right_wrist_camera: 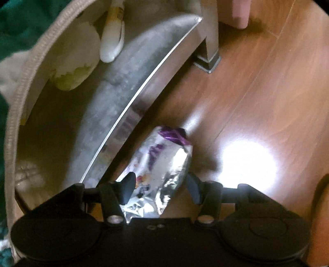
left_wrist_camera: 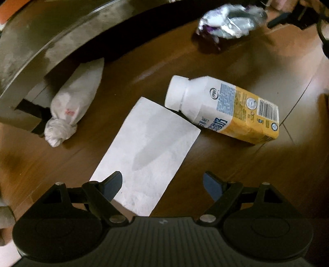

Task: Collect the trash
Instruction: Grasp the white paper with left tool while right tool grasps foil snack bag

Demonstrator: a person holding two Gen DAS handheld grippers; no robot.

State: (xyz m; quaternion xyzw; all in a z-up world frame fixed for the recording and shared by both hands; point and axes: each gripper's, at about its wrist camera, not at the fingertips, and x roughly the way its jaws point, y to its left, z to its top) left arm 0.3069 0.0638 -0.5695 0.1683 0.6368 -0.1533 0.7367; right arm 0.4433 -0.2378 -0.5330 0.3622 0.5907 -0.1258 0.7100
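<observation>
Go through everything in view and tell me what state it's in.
Drink bottle: capped, on its side.
Paper sheet: flat on floor.
Tied white bag: knotted, lying.
Foil wrapper: crumpled, between open jaws.
Left gripper: open, empty.
Right gripper: open.

— What's that low metal thing on the wooden floor [right_wrist_camera: 267,86]?

— A grey metal table [right_wrist_camera: 131,67]; its square leg [right_wrist_camera: 211,55] stands on the boards. A green cloth [right_wrist_camera: 22,22] lies at its far side.

— And beyond the leg?

— Something pink [right_wrist_camera: 240,12], blurred.
</observation>
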